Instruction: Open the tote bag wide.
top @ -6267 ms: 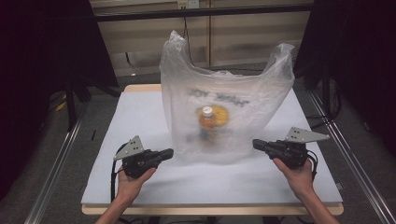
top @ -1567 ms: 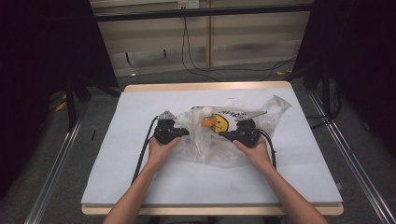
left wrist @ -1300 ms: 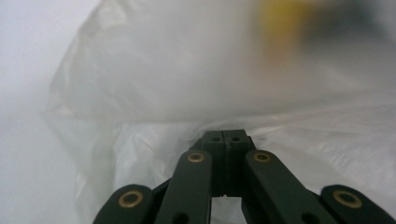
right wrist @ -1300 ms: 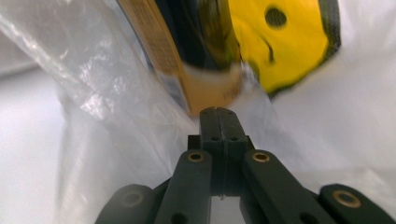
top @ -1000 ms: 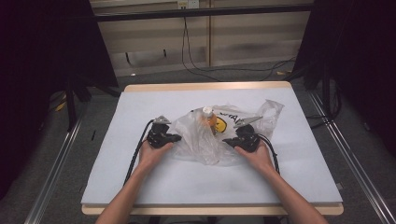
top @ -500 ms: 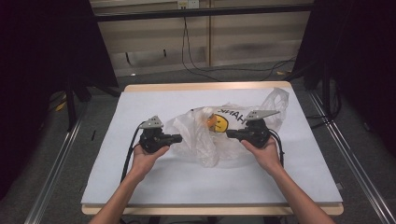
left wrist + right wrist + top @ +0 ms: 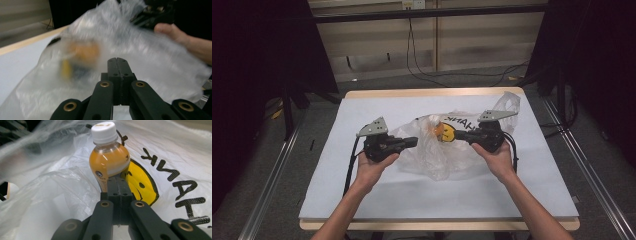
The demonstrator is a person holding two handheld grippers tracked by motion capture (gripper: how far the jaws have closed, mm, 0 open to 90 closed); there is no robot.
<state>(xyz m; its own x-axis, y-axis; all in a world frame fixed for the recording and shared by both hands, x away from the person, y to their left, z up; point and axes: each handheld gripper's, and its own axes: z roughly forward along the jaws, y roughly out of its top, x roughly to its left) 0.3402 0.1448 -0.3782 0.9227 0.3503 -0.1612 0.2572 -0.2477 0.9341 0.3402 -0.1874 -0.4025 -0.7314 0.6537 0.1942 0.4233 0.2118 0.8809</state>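
— Both grippers have lifted off the table (image 7: 362, 200) since a second ago, and the bag (image 7: 447, 155) has risen between them, stretched wider than before.

— What is hard to read?

— From the high view the bag is a crumpled clear mass; its far handle loop (image 7: 511, 102) sticks up at the right, and the print reads only as "HANK", mirrored. The bottle (image 7: 443, 131) inside shows there as an orange patch, half behind plastic.

— And closer in?

— In the right gripper view the bottle (image 7: 110, 157) is sharp: orange drink, white cap, a label partly hidden by the jaws, beside a yellow smiley on the bag (image 7: 175, 157). In the left gripper view motion blur smears it to an orange-yellow blot (image 7: 81, 53) behind film (image 7: 150, 55); the other hand (image 7: 172, 31) is cut off at the top right.

— The jaws?

— Left gripper (image 7: 412, 142) and right gripper (image 7: 457, 135) each have jaws pressed together. Both touch the bag's sides, but whether film is pinched between the tips I cannot tell; the jaws hide the contact.

— Where does the bottle sit?

— Inside the bag, near its top, between the two grippers, nearer the right one.
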